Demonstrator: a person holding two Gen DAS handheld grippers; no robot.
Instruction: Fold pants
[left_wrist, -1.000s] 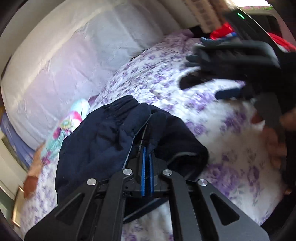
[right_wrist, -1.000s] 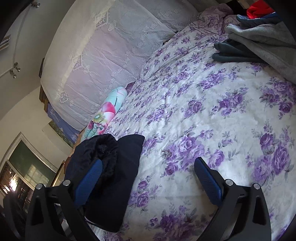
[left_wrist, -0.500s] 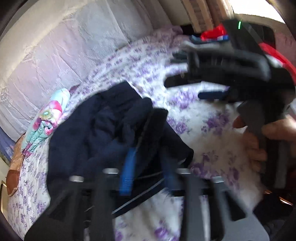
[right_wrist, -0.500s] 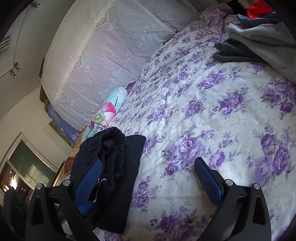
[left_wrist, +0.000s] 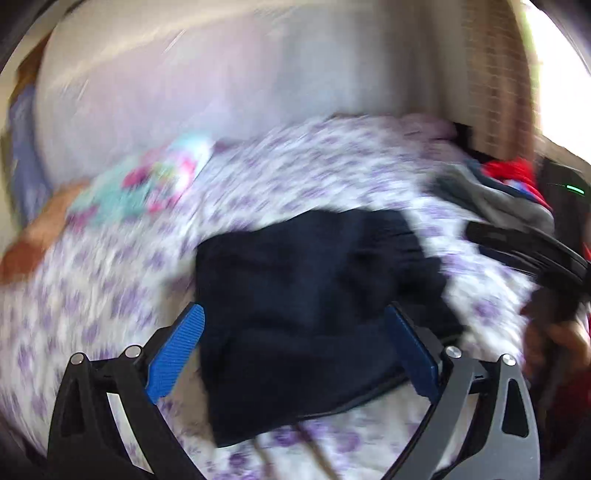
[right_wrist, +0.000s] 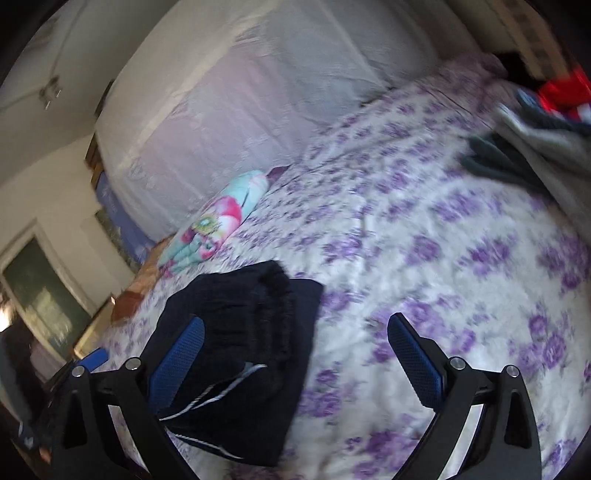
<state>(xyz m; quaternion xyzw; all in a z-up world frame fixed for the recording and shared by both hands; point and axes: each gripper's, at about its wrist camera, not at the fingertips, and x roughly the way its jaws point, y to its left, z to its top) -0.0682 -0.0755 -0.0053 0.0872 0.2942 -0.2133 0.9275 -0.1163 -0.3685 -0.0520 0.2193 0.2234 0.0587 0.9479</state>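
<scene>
Dark navy pants (left_wrist: 314, 306) lie folded in a compact bundle on the purple-flowered bedspread (left_wrist: 295, 166). My left gripper (left_wrist: 295, 347) is open and empty, its blue pads wide apart just above the bundle. My right gripper (right_wrist: 295, 350) is open and empty over the bedspread (right_wrist: 424, 221); the pants (right_wrist: 251, 350) lie at its left finger, white stripes showing at their near edge. The right gripper's body shows at the right edge of the left wrist view (left_wrist: 528, 251). Both views are blurred.
A pile of grey, dark and red clothes (right_wrist: 535, 140) lies at the bed's far right. A rolled floral blanket (right_wrist: 218, 221) lies by the white headboard cover (right_wrist: 277, 92). A door or window (right_wrist: 40, 288) is at far left.
My left gripper has opened and let go of the pants, which now lie folded on the bed. It has pulled back. My right gripper has shifted slightly, still open.
</scene>
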